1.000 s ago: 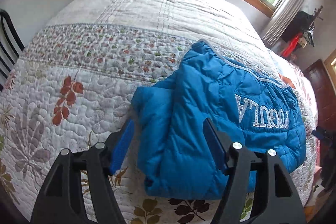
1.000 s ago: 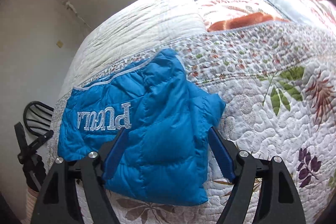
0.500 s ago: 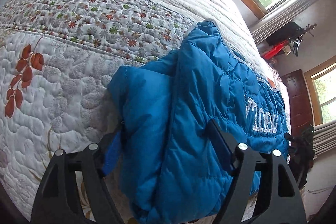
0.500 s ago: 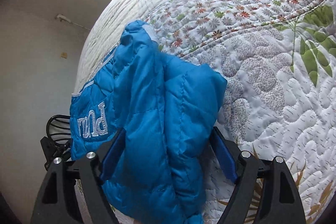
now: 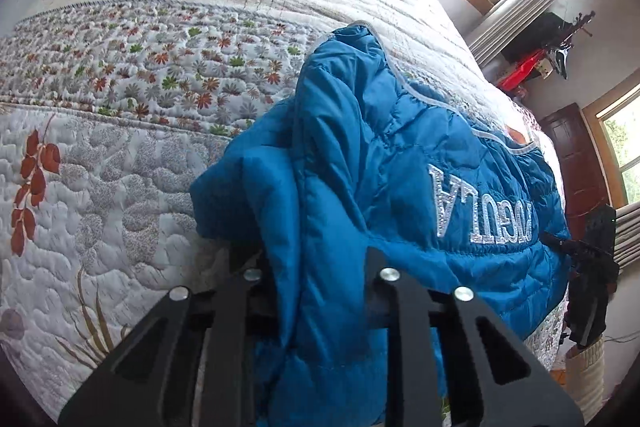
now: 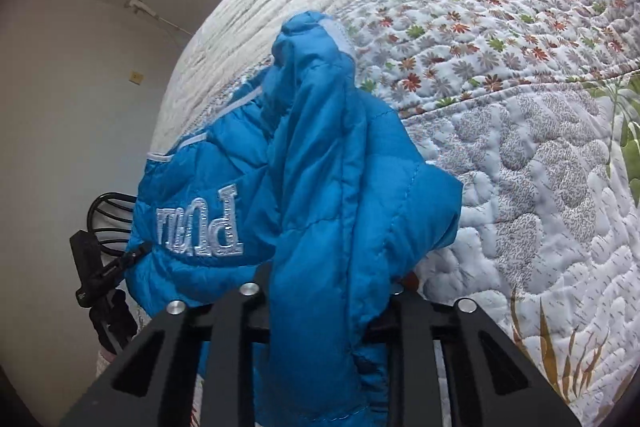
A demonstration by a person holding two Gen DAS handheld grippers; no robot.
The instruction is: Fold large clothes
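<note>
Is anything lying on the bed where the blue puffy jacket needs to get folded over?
Nothing visible. Both the left gripper and right gripper already pinch the blue quilted puffer jacket, and the floral quilted bedspread around it looks bare.

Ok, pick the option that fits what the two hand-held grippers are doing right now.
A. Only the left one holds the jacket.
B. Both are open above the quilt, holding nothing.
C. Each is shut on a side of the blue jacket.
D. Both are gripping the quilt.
C: the left hand-held gripper and the right hand-held gripper each have a bunched fold of the blue jacket pinched between closed fingers, over the quilt.
</note>
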